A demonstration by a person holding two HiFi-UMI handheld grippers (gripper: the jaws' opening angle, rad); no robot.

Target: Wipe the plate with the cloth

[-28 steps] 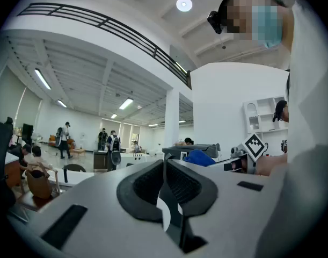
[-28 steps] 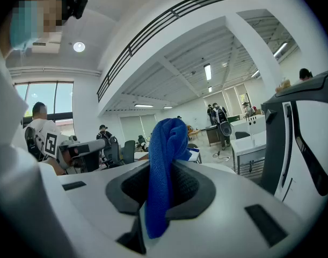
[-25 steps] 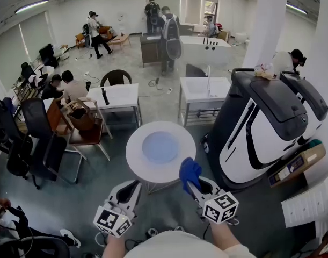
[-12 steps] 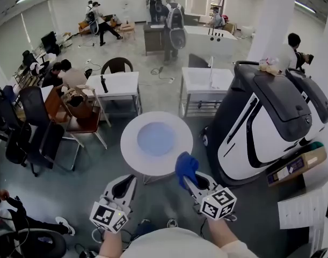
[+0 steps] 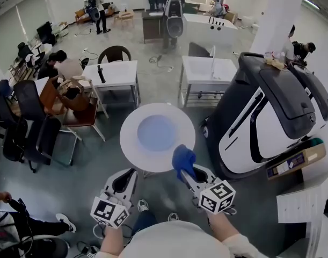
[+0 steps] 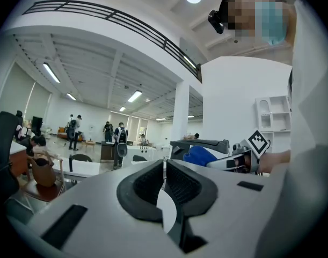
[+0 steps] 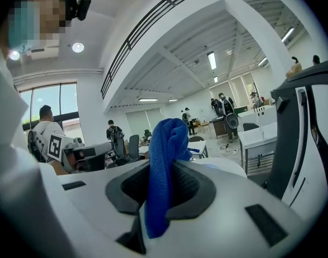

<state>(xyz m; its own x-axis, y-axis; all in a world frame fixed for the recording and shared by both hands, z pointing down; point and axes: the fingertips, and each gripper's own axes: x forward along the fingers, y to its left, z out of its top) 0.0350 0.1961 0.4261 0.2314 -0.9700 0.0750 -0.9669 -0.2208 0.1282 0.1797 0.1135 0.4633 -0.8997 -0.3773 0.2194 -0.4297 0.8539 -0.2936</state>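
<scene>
A pale blue plate (image 5: 157,134) lies in the middle of a round white table (image 5: 130,147) in the head view. My right gripper (image 5: 186,171) is shut on a blue cloth (image 5: 183,158), which hangs at the table's near right edge, short of the plate. The right gripper view shows the cloth (image 7: 165,160) bunched upright between the jaws. My left gripper (image 5: 126,179) is shut with nothing in it, just short of the table's near edge. In the left gripper view its jaws (image 6: 165,164) meet, and the cloth (image 6: 198,156) shows off to the right.
A large white and black machine (image 5: 271,117) stands close to the right of the table. Chairs (image 5: 40,138) crowd the left. Two white tables (image 5: 118,74) (image 5: 209,71) stand behind, with several people further back. A cardboard box (image 5: 295,160) lies at the right.
Both grippers have moved forward and a little down toward the round table. The cloth now reaches the table's near edge. Neither jaw state has changed.
</scene>
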